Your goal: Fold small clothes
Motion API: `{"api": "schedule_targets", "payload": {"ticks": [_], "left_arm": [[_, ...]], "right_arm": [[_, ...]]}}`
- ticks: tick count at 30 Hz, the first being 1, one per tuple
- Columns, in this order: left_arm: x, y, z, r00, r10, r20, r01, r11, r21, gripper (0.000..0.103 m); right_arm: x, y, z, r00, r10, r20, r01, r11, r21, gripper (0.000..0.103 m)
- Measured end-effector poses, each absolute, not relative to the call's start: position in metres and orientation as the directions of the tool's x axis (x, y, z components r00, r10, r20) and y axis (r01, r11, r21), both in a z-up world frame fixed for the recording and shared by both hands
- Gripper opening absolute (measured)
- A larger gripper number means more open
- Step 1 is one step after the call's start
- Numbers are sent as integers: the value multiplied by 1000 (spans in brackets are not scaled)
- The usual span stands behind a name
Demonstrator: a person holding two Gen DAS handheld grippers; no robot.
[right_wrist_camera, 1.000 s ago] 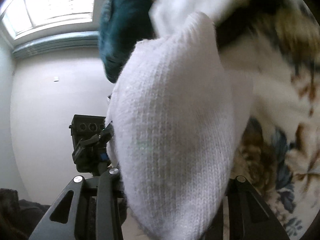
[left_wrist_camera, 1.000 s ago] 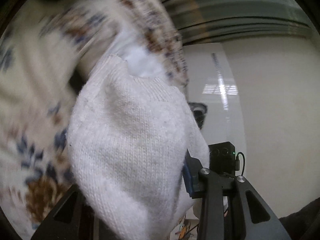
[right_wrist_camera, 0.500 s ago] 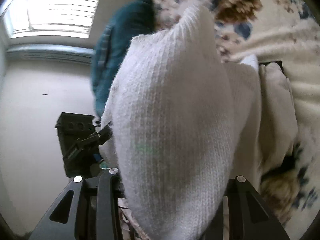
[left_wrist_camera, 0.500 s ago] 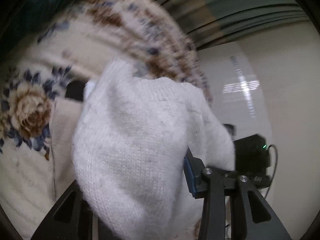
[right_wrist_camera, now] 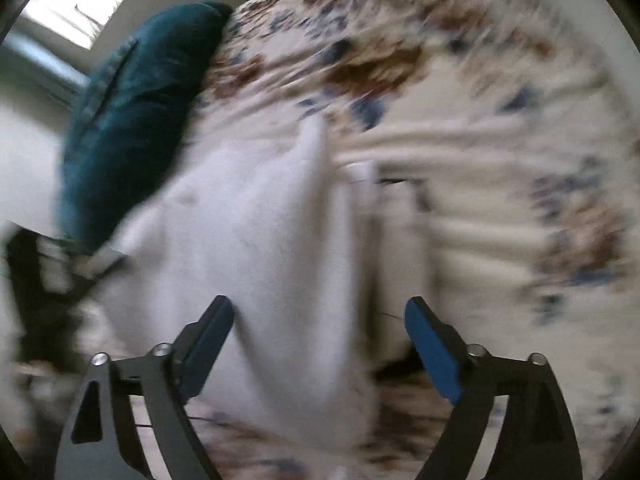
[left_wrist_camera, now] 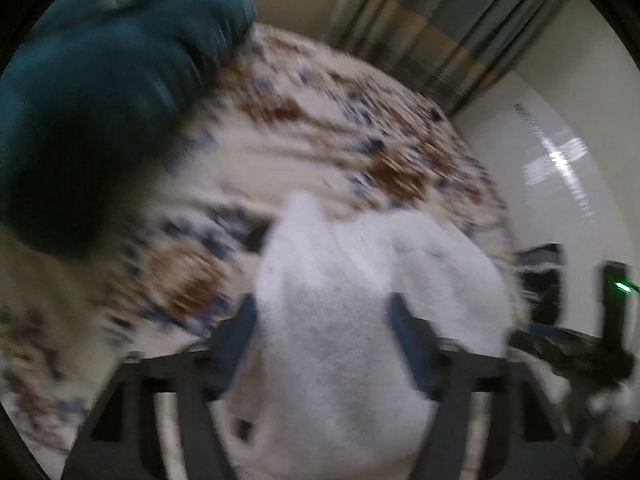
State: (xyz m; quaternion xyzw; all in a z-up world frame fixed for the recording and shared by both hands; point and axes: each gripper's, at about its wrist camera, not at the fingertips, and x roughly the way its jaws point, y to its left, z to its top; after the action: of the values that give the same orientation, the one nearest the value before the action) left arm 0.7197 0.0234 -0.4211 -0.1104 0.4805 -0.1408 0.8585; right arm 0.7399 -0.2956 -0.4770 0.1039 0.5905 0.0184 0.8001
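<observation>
Both claws stand spread now: the right claw (right_wrist_camera: 318, 344) has its blue pads (right_wrist_camera: 434, 354) wide apart, the near pad just beside or brushing the white knit garment (right_wrist_camera: 276, 260) and the far pad clear of it, while the left claw (left_wrist_camera: 324, 340) has its pads either side of the same garment (left_wrist_camera: 340, 320), the knit filling the gap between them (whether the pads still press it I cannot tell through the blur). Half a second ago each claw was pinched on the knit and the cloth bulged up over the fingers, hiding most of the view; now the jaws have parted and the garment sits lower, heaped ahead of the fingertips on the floral bedspread (right_wrist_camera: 500, 152). Seen from the right wrist, the knit runs forward from between the pads and off to the left side. Farther off, a teal cushion (left_wrist_camera: 100, 112) rests on the bedspread, and beyond it striped curtains (left_wrist_camera: 448, 28) hang by the pale wall.
</observation>
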Motion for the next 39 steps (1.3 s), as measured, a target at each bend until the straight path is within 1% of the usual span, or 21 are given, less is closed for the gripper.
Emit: {"api": "schedule_targets", "payload": {"ticks": [1,3,5,9,12,14,22,30,34,39], "left_arm": [[710,20,-413,523,-286,-803,127,958,-259,103],[702,15,-409,527,-227,-819,113,974,-198,103],[691,11,-405,514,-177,-839,100,984,-146,103],[661,7,-390,490,-141,-860,90,990,-110,103],[634,1,-365,509,-92,-856,80,995,-60,103],[613,-3,-343,527,-70,-847,78,996,-34,103],[528,-6,-248,581,-92,-809,79,995,-56,103],[436,-14,-151,650,-93,-755,87,995,-48,103],[393,-20,-116,671,-103,-735,103,994,-45,103],[349,-22,-90,690,-107,-716,104,993,-49,103]], "right_arm": [[728,-290,-472,330,77,-941,99,988,115,103],[701,-280,-465,357,-39,-933,116,993,3,103],[684,-269,-463,372,-82,-925,129,991,-36,103],[646,-246,-445,386,-155,-909,154,983,-102,103],[620,-232,-418,395,-168,-903,173,979,-107,103],[598,-224,-389,406,-174,-897,174,978,-111,103],[513,-213,-263,520,-210,-828,180,974,-134,103],[405,-213,-142,622,-222,-751,190,973,-131,103],[355,-214,-97,654,-209,-727,198,975,-102,103],[299,-213,-54,694,-198,-692,193,977,-86,103]]}}
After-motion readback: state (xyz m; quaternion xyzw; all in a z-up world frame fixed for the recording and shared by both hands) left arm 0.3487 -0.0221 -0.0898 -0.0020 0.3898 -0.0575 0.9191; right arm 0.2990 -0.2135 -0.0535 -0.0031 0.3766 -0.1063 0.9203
